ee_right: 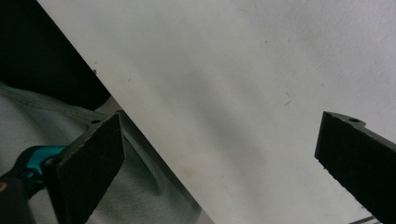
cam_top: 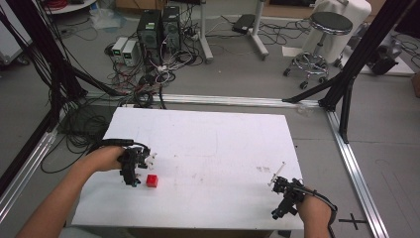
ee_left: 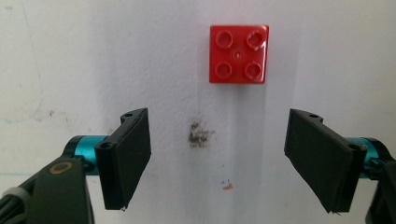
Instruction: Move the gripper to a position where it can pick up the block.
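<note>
The red brick looks like glossy moulded plastic, its studs catching the light (one stud is scuffed pale). The white table top is matt and faintly grainy, with a brownish smudge near its left edge. The left gripper has dull black pads with a fine rough texture on shiny teal metal-looking stems; the right gripper has pads equally matt.
</note>
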Available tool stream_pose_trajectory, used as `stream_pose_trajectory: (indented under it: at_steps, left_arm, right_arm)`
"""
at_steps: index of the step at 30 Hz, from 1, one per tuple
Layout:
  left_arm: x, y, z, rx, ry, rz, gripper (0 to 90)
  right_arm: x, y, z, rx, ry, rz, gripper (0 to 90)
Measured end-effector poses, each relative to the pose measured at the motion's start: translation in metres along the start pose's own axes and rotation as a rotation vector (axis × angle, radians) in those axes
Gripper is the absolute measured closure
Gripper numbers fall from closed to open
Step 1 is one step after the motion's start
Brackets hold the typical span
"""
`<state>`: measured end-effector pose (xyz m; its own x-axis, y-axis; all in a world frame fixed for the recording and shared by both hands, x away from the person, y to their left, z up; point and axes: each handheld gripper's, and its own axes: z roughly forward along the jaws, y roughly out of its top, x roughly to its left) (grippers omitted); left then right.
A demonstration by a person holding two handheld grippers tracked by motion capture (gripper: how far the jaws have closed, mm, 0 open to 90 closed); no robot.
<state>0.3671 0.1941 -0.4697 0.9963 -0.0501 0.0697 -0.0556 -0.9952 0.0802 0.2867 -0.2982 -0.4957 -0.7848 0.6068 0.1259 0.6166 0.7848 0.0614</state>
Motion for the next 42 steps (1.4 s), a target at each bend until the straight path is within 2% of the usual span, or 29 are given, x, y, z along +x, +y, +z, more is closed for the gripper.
stream_pose_trajectory:
  at_steps: [10, 20, 32, 42]
  left_arm:
    - [-0.002, 0.017, 0.012, 0.004, -0.024, 0.036, 23.1]
    - [-0.003, 0.027, 0.025, 0.015, -0.046, 0.058, 23.1]
    - [-0.005, 0.033, 0.039, 0.031, -0.063, 0.063, 23.2]
    - [-0.005, 0.032, 0.041, 0.035, -0.062, 0.056, 23.2]
  right_arm:
    - [0.0, -0.001, -0.001, -0.011, -0.001, 0.004, 0.9]
    - [0.0, 0.0, 0.0, -0.006, 0.001, -0.001, 0.9]
    - [0.0, 0.0, 0.0, -0.01, 0.002, 0.0, 0.9]
    - [0.0, -0.001, 0.0, -0.008, 0.0, 0.003, 0.9]
